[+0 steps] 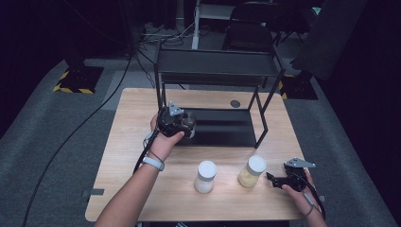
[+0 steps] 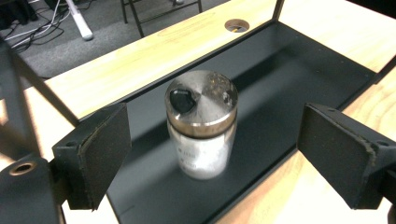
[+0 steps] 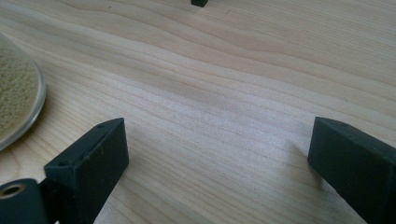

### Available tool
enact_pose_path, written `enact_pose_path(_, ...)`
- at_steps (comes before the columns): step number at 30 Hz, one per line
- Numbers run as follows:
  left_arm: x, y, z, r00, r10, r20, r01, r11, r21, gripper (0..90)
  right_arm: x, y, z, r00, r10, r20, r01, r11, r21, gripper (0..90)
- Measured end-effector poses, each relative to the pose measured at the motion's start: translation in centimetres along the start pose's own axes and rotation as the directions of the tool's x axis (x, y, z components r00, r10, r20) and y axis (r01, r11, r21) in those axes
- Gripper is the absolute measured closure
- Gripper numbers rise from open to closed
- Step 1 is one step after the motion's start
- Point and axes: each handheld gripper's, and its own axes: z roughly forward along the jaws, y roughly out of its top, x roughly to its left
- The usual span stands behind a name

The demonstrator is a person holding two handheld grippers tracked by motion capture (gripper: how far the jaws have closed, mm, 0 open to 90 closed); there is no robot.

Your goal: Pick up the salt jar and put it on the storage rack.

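A: Three jars in all. One jar with a metal lid (image 2: 201, 122) stands upright on the bottom shelf (image 2: 299, 70) of the black rack (image 1: 215, 66). Two more stand on the worktop (image 1: 137, 123).

B: What do those two look like?

A: Both have white lids. One jar holds white stuff (image 1: 205, 176). The other jar holds yellow stuff (image 1: 251, 171). They stand near each other but not touching.

B: How many hand-held grippers?

A: Two. The left hand-held gripper (image 1: 182, 124) is at the front edge of the bottom shelf. Its jaws are spread wide. The metal-lid jar stands between them, and neither jaw touches it.

B: And the other one?

A: The right hand-held gripper (image 1: 270, 176) is low over the worktop, just beside the yellow jar. Its jaws are spread wide too, with just bare wood between them.

B: How many shelves on the rack?

A: Two, one up high and one down low. One round hole (image 1: 235, 103) is in the worktop behind the rack.
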Motion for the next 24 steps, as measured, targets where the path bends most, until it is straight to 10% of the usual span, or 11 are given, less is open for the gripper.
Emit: enact_pose_path(24, -1.1, -4.5, -7.4, 0.9995, -0.004, -0.03, 0.004, 0.9999, -0.013, 10.0, 0.2, -0.1, -0.1, 1.0, -0.007, 0.002, 0.007, 1.0, -0.002, 5.6)
